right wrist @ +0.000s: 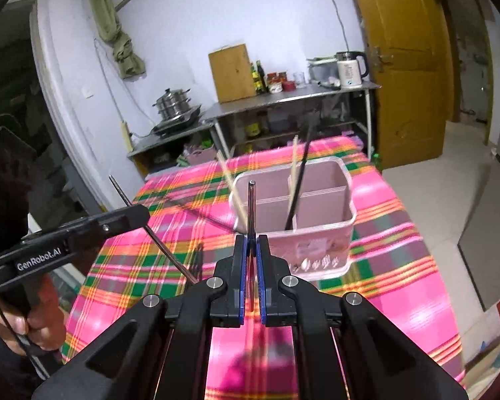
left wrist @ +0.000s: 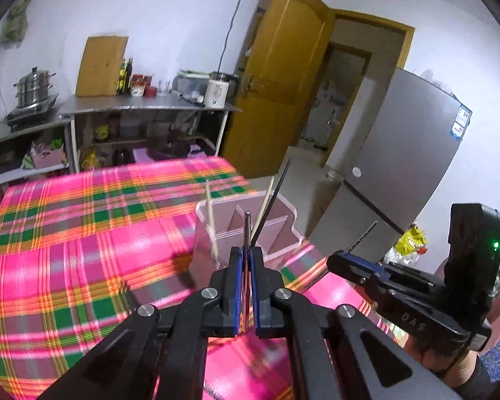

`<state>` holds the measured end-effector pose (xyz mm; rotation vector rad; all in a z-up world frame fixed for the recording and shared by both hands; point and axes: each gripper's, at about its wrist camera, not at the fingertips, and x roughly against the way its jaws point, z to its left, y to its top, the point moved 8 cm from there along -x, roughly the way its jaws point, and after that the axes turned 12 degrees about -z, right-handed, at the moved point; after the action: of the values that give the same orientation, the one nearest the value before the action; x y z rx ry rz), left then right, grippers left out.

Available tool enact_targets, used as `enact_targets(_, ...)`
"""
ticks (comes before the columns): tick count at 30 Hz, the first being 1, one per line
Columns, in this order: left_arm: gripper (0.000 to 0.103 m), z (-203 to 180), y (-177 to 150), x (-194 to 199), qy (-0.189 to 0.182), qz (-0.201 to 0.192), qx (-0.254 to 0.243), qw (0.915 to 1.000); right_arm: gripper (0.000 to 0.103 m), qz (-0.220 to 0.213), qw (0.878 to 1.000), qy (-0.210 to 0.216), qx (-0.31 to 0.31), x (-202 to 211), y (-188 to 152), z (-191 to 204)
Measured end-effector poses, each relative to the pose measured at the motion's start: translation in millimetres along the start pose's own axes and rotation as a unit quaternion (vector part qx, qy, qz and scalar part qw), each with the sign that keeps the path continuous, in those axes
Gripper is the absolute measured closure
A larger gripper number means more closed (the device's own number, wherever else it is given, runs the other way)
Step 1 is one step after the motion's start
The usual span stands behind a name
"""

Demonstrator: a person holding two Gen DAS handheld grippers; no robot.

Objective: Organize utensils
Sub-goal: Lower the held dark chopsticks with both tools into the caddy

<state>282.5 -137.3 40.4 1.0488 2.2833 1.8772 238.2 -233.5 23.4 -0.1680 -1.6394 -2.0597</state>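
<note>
A pink divided utensil holder [left wrist: 276, 233] [right wrist: 320, 243] stands on the plaid tablecloth near the table's right edge. In it lean a wooden chopstick [right wrist: 231, 183] on the left, and another wooden chopstick [right wrist: 293, 173] with a black chopstick [right wrist: 298, 186] by the middle divider. My left gripper [left wrist: 246, 250] is shut on a metal chopstick [left wrist: 247, 226] that points up, just short of the holder. My right gripper [right wrist: 251, 238] is shut on a second metal chopstick [right wrist: 251, 206], also just in front of the holder. Each gripper shows in the other's view: right gripper [left wrist: 331, 261], left gripper [right wrist: 146, 215].
Pink and green plaid cloth [left wrist: 83, 233] covers the table. Behind it stands a steel shelf counter [left wrist: 143, 106] with a steamer pot [left wrist: 33, 86], a cutting board, bottles and a kettle [left wrist: 216, 90]. A yellow door [left wrist: 283, 83] and a grey fridge [left wrist: 400, 166] are to the right.
</note>
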Motion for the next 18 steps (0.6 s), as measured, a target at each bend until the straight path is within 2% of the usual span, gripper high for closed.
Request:
enact_targets(11, 0.098, 1, 64, -26, 0.001, -0.05, 0.004, 0.9988, 0.097, -0.043, 0.999, -0.013, 0.003, -18, 60, -17)
enact_targets(18, 0.098, 11, 62, -49, 0.015, -0.046, 0.006, 0.9988, 0.097, -0.038, 0.999, -0.017, 0.007, -41, 59, -19)
